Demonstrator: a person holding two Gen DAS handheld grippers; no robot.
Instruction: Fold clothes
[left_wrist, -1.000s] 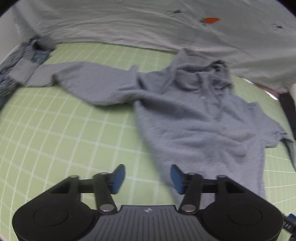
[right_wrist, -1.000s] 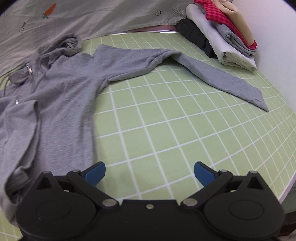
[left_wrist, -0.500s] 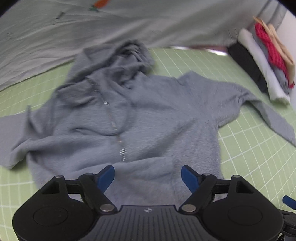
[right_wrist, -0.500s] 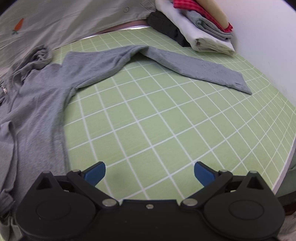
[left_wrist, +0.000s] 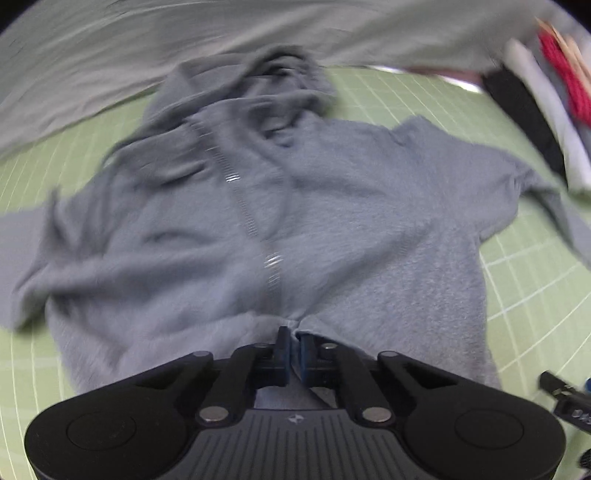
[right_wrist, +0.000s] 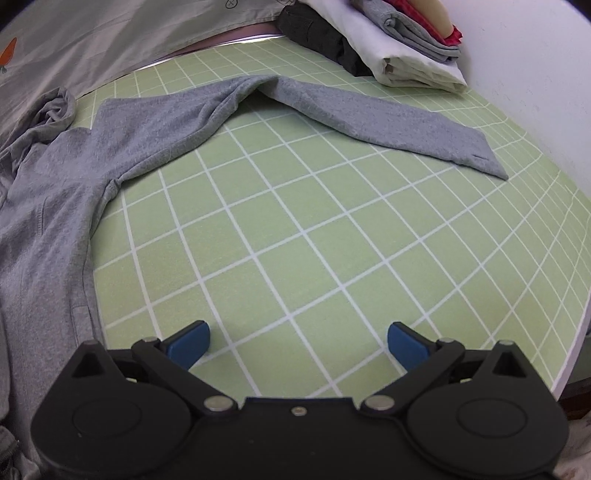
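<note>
A grey zip-up hoodie (left_wrist: 332, 229) lies spread face up on the green grid mat, hood toward the far side. My left gripper (left_wrist: 294, 343) is shut on the hoodie's bottom hem at the foot of the zip; the view is blurred by motion. In the right wrist view the hoodie's body (right_wrist: 48, 192) fills the left side, and one long sleeve (right_wrist: 369, 114) bends across the mat toward the right edge. My right gripper (right_wrist: 297, 341) hovers open over bare mat, right of the hem, holding nothing.
A stack of folded clothes (right_wrist: 399, 48) sits at the far right corner against a white wall. A pale grey sheet (right_wrist: 110, 40) with small prints drapes along the far side. The green mat's (right_wrist: 332, 240) round edge drops off at the right.
My left gripper swung from the left sleeve side to the hoodie's middle, then shut on the bottom hem by the zip. The right gripper drifted rightward and stayed open.
</note>
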